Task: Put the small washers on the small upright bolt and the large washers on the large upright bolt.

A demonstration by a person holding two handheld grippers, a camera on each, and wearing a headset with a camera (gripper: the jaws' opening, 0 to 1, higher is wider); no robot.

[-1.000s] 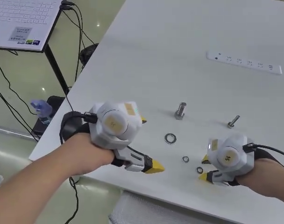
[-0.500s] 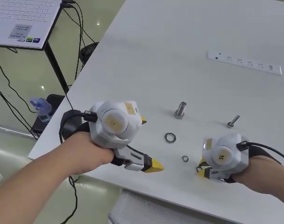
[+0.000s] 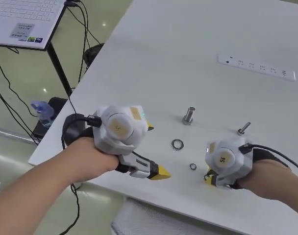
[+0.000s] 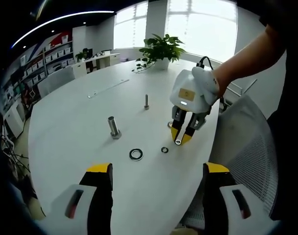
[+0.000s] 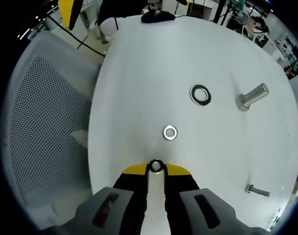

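Lying flat in right tongs (image 5: 156, 170): washer (image 5: 156, 160)

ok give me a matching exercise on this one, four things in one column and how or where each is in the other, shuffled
Things
1. large steel upright bolt
2. small steel upright bolt
3. left gripper
4. right gripper

States
a. shut on a small steel washer
b. open, holding nothing
c. standing next to the large flat steel washer
d. standing farthest from the left gripper

Pairs: 1-c, 2-d, 3-b, 4-a
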